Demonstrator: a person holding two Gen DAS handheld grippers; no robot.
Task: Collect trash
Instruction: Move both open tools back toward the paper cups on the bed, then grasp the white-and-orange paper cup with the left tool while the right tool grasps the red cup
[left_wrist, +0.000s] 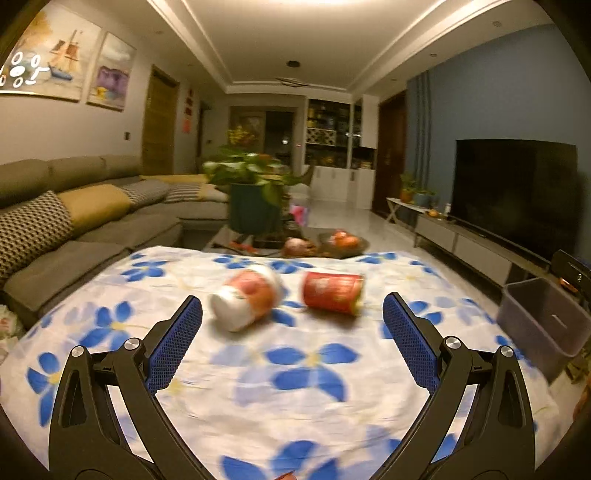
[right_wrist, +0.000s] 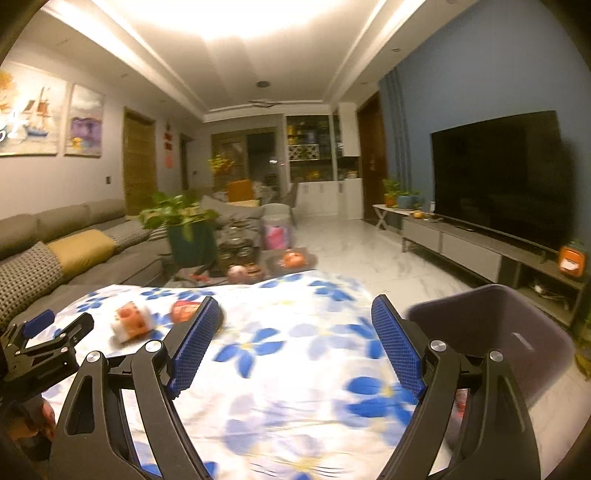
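A: Both grippers, left (left_wrist: 291, 317) and right (right_wrist: 295, 325), are spread wide and empty. Two cups (left_wrist: 245, 301) (left_wrist: 332, 291) lie tipped on the cloth (left_wrist: 295, 387).

B: Judged light, thin-walled, easily crushed; best taken across the mid-body. Bin (right_wrist: 491, 332) stands at right.

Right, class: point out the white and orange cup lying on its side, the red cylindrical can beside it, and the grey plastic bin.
white and orange cup (left_wrist: 245, 301), left wrist view, on its side wall.
red cylindrical can (left_wrist: 332, 292), left wrist view, mid-label.
grey plastic bin (right_wrist: 491, 325), right wrist view, inner wall.
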